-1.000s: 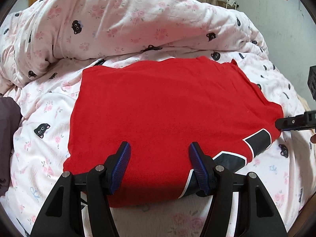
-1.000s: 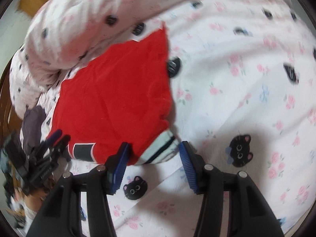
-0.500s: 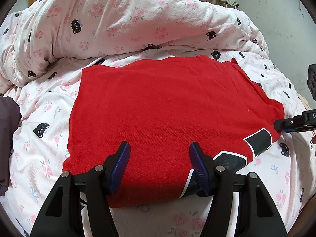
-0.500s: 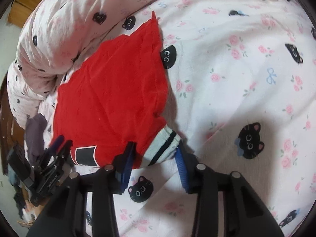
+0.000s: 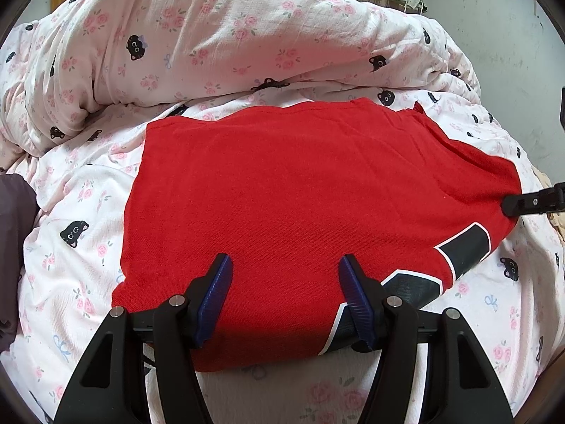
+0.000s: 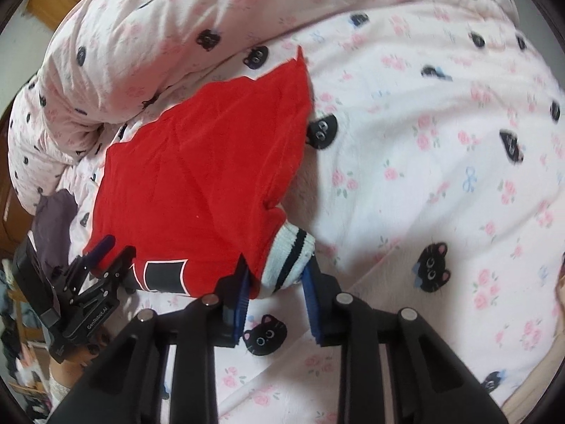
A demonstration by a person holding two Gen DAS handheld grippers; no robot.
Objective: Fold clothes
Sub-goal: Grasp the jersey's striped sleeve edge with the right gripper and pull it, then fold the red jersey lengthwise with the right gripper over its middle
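A red garment (image 5: 300, 198) with black-and-white markings lies flat on the bed; it also shows in the right wrist view (image 6: 197, 176). My left gripper (image 5: 284, 282) is open, its jaws apart over the garment's near edge. My right gripper (image 6: 277, 275) has its blue pads on either side of the white-and-black striped cuff (image 6: 287, 258) at the garment's corner, which is bunched and slightly lifted. The right gripper's finger shows at the right edge of the left wrist view (image 5: 529, 203). The left gripper shows in the right wrist view (image 6: 95, 268).
A heaped pink duvet with cat prints (image 5: 212, 42) lies behind the garment. The same printed sheet (image 6: 441, 159) covers the bed. A dark grey garment (image 5: 14, 240) lies at the left. A wall (image 5: 512, 35) stands at the right.
My right gripper has moved in and narrowed its jaws around the striped cuff, lifting that corner a little. My left gripper has stayed open over the near edge.
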